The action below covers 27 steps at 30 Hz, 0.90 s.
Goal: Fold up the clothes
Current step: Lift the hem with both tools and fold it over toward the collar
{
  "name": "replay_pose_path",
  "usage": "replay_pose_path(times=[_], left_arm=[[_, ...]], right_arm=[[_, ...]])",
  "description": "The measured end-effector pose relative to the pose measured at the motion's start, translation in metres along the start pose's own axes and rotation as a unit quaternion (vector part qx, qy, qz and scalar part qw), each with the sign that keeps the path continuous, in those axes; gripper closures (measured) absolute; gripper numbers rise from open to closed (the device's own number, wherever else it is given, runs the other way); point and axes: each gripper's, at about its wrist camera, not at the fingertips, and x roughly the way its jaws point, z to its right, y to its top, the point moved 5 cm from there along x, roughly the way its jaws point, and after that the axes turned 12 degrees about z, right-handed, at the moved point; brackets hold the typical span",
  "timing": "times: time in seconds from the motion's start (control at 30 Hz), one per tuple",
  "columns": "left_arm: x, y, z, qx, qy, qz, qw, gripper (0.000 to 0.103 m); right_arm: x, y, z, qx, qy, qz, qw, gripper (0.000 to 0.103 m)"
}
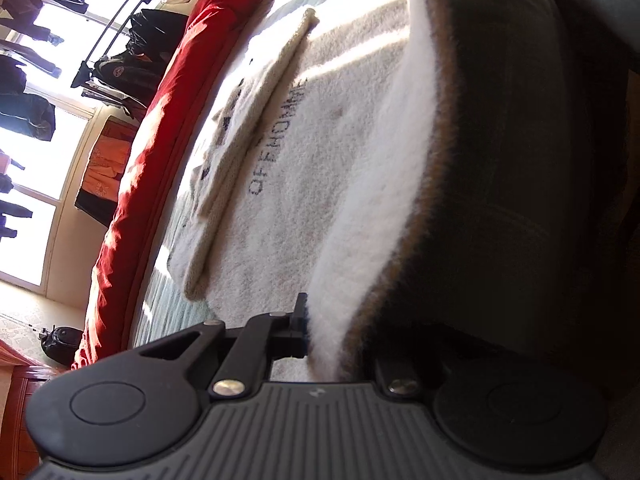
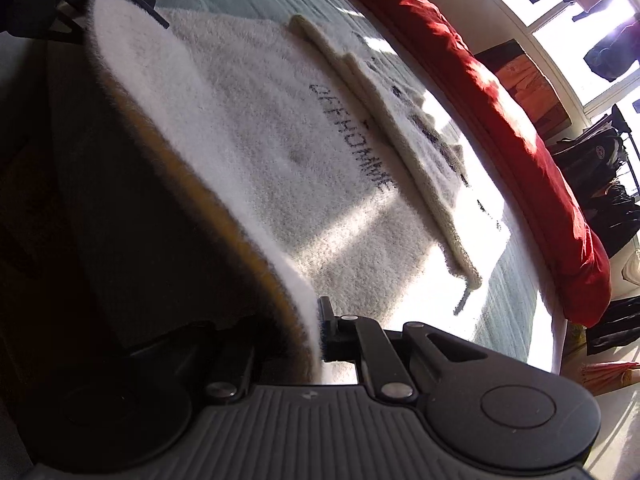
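Your left gripper (image 1: pixel 320 336) has its fingers clamped on the near hem of the fuzzy white sweater (image 1: pixel 320 168), and your right gripper (image 2: pixel 308 332) has its fingers clamped on the same hem further along. Between the two grips the hem (image 2: pixel 192 120) stands lifted off the bed (image 2: pixel 508 292), a raised flap with a tan edge; in the right wrist view your left gripper shows at the far end of that flap. The rest of the sweater lies flat on the bed's pale blue-green cover, dark lettering (image 2: pixel 352 140) across its middle. Beyond the lettering, a cream ribbed band (image 2: pixel 384 132) runs across the sweater, and past it lies a folded part with dark markings. A red duvet (image 1: pixel 160 128) lies rolled along the bed's far side, beyond the sweater. Past the duvet, dark clothes hang on a rack (image 1: pixel 132 60) before bright windows.
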Motion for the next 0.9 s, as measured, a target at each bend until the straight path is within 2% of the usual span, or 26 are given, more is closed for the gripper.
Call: replay_pose_path(times=[0.3,0.5,0.9], left_arm=[[0.004,0.009,-0.03,0.022,0.017,0.01,0.9996,0.095],[0.016,0.018,-0.057,0.012,0.037,0.018,0.9991,0.095],[0.075,0.033,-0.118,-0.002,0.081,0.022,0.9965,0.095]], right_arm=[[0.001,0.017,0.037,0.007,-0.029,0.02,0.999,0.094],[0.008,0.026,0.06,0.006,-0.051,0.032,0.998,0.094],[0.052,0.049,0.129,0.02,-0.103,0.049,0.993,0.094]])
